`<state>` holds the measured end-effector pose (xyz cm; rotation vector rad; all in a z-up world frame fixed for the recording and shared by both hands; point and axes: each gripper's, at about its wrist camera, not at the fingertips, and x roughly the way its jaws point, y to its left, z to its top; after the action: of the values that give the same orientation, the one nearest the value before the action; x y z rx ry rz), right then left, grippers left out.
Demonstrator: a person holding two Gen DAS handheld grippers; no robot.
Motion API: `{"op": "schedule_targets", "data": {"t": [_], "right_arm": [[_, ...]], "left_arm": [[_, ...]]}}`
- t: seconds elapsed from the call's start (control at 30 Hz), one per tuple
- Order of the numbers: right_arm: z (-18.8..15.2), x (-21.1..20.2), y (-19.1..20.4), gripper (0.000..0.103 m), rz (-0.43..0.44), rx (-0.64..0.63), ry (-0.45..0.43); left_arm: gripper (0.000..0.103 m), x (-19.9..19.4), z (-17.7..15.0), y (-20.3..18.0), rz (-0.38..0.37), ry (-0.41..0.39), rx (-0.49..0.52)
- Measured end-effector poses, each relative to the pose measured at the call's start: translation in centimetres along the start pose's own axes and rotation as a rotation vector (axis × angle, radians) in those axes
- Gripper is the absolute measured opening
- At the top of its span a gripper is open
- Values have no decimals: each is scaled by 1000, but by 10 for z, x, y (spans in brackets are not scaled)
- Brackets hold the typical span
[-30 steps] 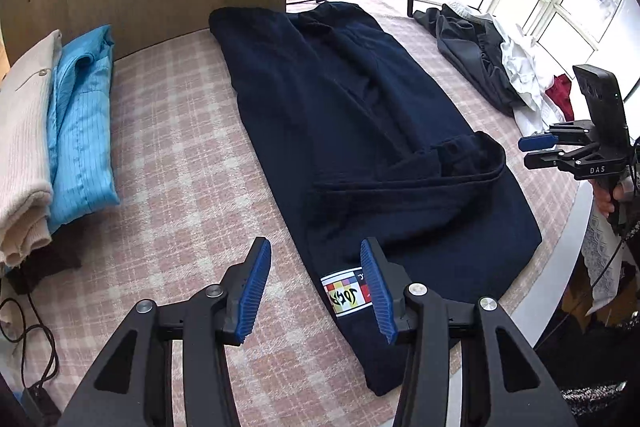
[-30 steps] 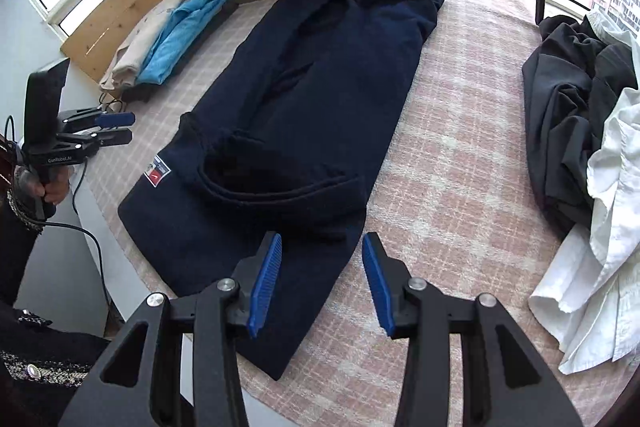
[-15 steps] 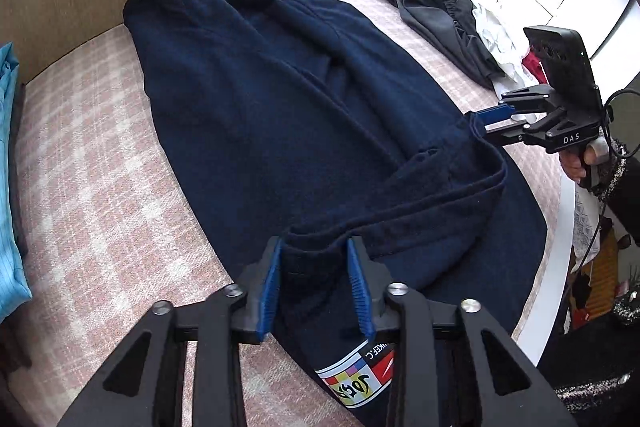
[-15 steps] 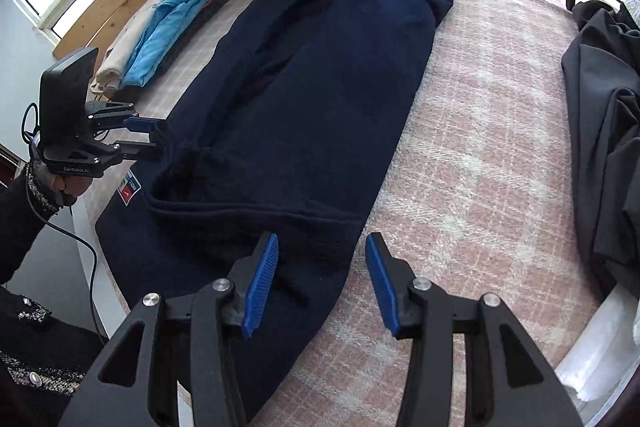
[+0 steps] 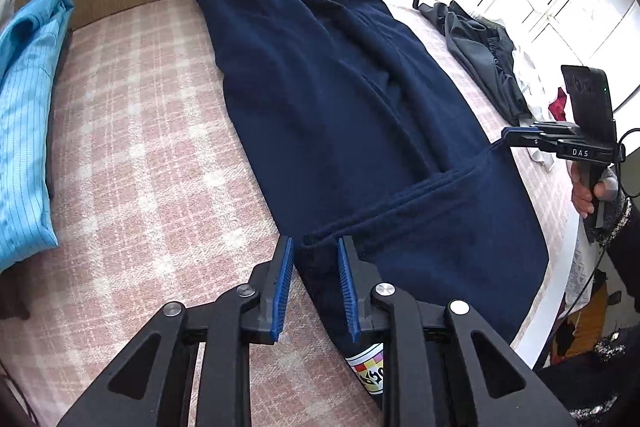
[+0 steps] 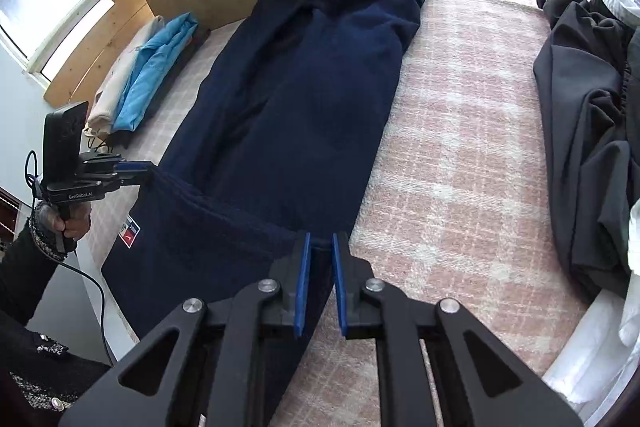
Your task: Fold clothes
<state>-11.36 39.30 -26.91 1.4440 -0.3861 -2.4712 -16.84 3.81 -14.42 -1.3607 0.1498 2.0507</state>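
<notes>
Left wrist view: left gripper [image 5: 314, 285] narrowed around the folded hem of the navy garment [image 5: 360, 115]; its jaws have just reopened slightly.
Right gripper [image 6: 319, 277]: jaws have just closed, pinching the hem's other end.
Garment place: lengthwise on the checked table [image 6: 460, 155], hem at the near edge.

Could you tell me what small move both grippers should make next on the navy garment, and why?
Probably lift both ends of the folded band a little and carry it toward the far end. The right gripper, jaws just closing, pinches one end of the navy garment; the left gripper, jaws slightly reopened, has the other end between its pads, so it may need to close firmly first. The band looks taut between them.
</notes>
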Motion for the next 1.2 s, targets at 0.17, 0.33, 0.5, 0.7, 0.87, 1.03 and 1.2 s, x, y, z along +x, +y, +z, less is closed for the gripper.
{"op": "schedule_targets", "data": {"t": [0.17,0.33,0.5,0.7,0.87,1.03,1.2], "right_arm": [[-5,-5,32,19,98,-68,3],[-11,32,42,25,21,-64,115],[-7,-4,35,25,85,60,77],[18,-103,40,26,134,118,-78],[72,-164,56,27,70,60,-179],[129,-164,56,53,-11,-19,-251],[178,-83,19,53,-120,-9,-164]], "left_arm": [[36,-9,-8,-23,-99,-37,76],[33,25,-6,-17,-86,44,19],[31,-1,2,-20,-86,54,28],[37,-79,40,-18,0,-58,81],[42,-123,89,-4,79,-169,100],[48,-94,138,15,70,-162,77],[48,-24,175,39,73,-85,34]]}}
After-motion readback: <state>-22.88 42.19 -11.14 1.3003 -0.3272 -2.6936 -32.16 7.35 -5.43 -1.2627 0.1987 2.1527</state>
